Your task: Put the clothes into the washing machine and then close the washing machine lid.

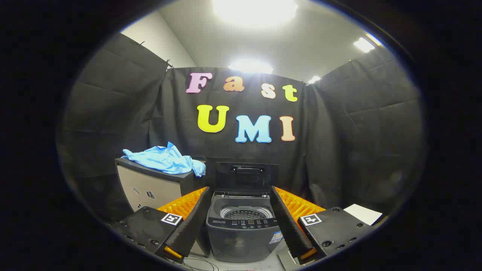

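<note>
A grey top-loading washing machine point(243, 229) stands on the floor straight ahead, seen between my two fingers. Its lid point(246, 176) is raised upright at the back, and the round drum point(246, 213) below it holds nothing that I can see. A light blue shirt point(165, 160) lies crumpled on top of a low cabinet point(150, 186) to the left of the machine, beyond my left finger. My gripper point(240, 195) is open, well short of the machine and the shirt, with nothing between its fingers.
Black cloth walls close the booth behind and on both sides. A white sheet point(363, 213) lies low beyond my right finger. Thin cables point(203, 263) trail on the pale floor in front of the machine.
</note>
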A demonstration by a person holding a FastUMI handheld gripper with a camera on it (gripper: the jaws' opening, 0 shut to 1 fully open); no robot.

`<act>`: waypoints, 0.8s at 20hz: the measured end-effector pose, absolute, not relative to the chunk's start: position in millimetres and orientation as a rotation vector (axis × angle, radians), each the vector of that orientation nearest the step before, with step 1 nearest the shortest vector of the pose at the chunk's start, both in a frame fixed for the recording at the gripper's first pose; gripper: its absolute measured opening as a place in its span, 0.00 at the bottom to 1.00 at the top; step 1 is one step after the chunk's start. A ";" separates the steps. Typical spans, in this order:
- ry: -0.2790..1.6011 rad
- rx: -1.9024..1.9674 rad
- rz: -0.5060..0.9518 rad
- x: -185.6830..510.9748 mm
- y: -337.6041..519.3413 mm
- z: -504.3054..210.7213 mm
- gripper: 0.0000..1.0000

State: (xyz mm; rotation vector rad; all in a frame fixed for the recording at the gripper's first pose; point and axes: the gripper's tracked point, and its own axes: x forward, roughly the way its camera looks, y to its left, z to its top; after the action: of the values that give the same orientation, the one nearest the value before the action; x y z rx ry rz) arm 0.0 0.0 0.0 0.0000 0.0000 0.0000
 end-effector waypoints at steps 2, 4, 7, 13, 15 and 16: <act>0.002 0.008 0.005 1.2 2.7 0.1 0.98; 0.001 0.003 0.009 2.0 4.4 1.9 0.98; 0.001 -0.002 0.012 4.8 4.5 3.3 0.98; 0.016 0.003 0.015 9.9 5.1 -0.5 0.98; 0.014 0.003 0.014 8.4 4.0 -0.6 0.98; 0.015 0.006 0.014 6.6 2.9 -1.0 0.98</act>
State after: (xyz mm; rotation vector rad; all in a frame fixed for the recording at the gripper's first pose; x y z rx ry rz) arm 6.6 2.9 -1.0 0.0062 0.0150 0.0136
